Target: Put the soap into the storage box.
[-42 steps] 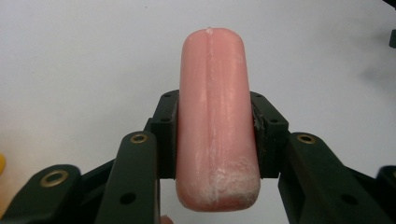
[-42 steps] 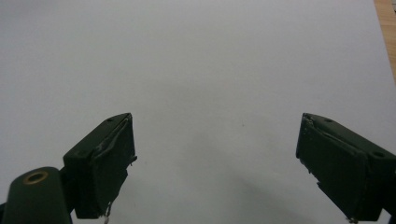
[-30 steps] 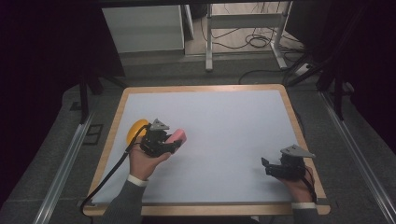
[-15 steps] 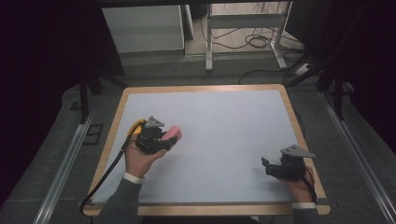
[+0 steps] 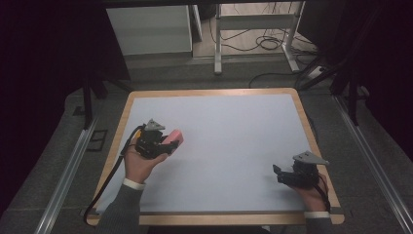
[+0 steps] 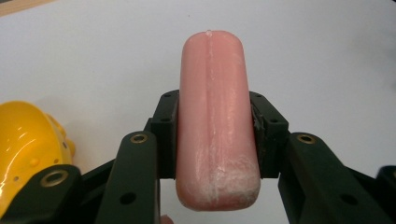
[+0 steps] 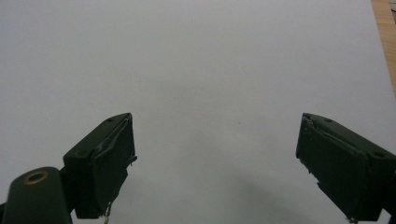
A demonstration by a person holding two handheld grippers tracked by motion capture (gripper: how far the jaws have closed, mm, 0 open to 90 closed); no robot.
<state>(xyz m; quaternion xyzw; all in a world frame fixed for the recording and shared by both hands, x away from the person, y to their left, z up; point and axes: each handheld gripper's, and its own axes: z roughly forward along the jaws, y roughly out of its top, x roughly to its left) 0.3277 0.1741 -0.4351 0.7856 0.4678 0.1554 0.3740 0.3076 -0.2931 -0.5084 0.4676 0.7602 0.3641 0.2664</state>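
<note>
The pink sausage (image 6: 215,121) sits pinched between my left fingers (image 6: 164,135), its long axis running straight out ahead of them, over the desk (image 5: 234,126) at its left side. A yellow toy (image 6: 25,140) lies just beside, cut off by the frame. My right fingers (image 7: 109,163) rest spread and empty, near right.

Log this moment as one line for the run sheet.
left tongs: shut on pink sausage | right tongs: open, over white mat | yellow toy: beside left tongs
</note>
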